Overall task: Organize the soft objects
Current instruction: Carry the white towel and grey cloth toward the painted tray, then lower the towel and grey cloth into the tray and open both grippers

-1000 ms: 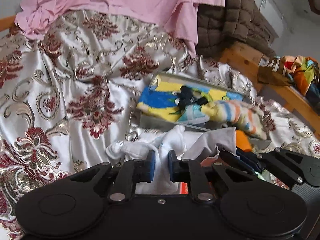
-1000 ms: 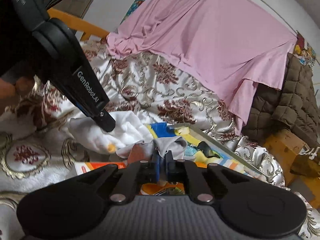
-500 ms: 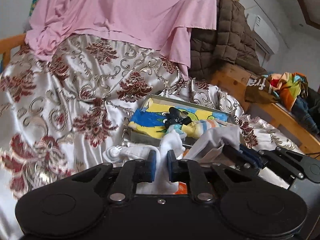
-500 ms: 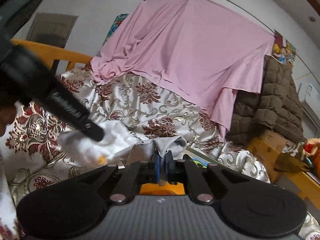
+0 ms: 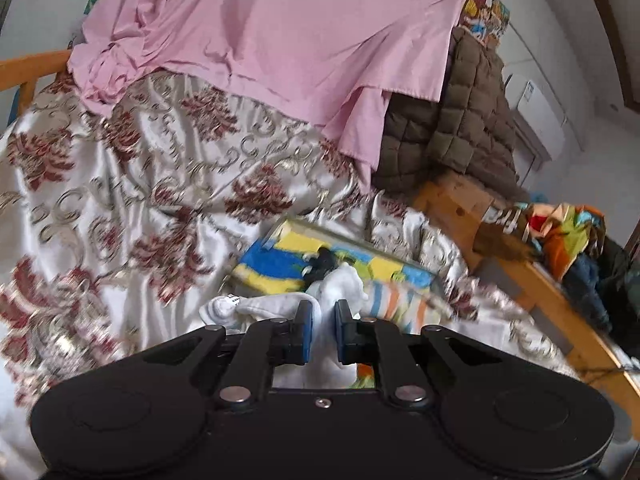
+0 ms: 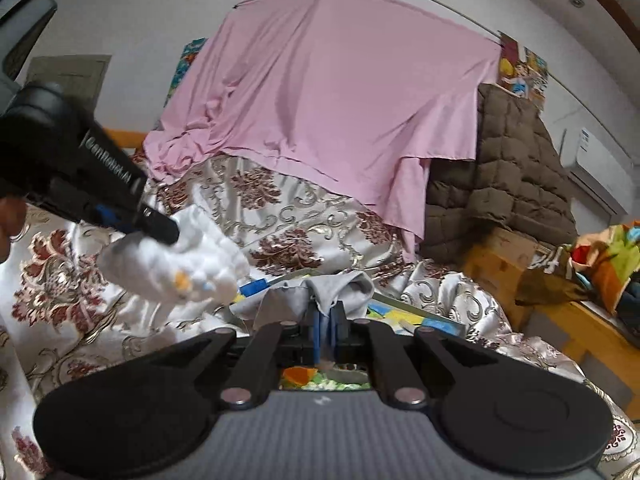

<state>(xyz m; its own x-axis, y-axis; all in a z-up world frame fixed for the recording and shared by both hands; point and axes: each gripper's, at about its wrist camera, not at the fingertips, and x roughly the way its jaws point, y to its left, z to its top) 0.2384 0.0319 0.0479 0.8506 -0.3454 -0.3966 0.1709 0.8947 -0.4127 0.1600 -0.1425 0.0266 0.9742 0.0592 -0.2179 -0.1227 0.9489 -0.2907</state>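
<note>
White sock (image 5: 320, 312) sits pinched between the pads of my left gripper (image 5: 322, 334), jaws nearly together on the cloth, toe end trailing out to the left of the fingers and the rest bunched ahead of them; in the right wrist view the same sock (image 6: 172, 264) hangs as a lumpy white bundle off the left gripper's tip (image 6: 160, 232), clear of the bedspread. My right gripper (image 6: 325, 328) is pressed fully together on the edge of a grey cloth (image 6: 336, 284), which folds over just ahead of its fingertips. Below and beyond both grippers lies a shallow tray (image 5: 400, 252) lined with a blue-and-yellow towel (image 5: 272, 260), a striped sock (image 5: 400, 304) resting at its near edge. All this on the floral satin bedspread (image 5: 140, 208), pink sheet (image 5: 280, 40) hung behind, brown quilted coat (image 5: 452, 120) to the right. Judgement: step in hand is carrying, both items lifted and neither yet placed. Next move calls for bringing each piece over the tray, lowering until the cloth rests on the towel, then releasing one jaw pair at a time. Care needed: the sock's loose end may drag or catch on the tray rim.
</note>
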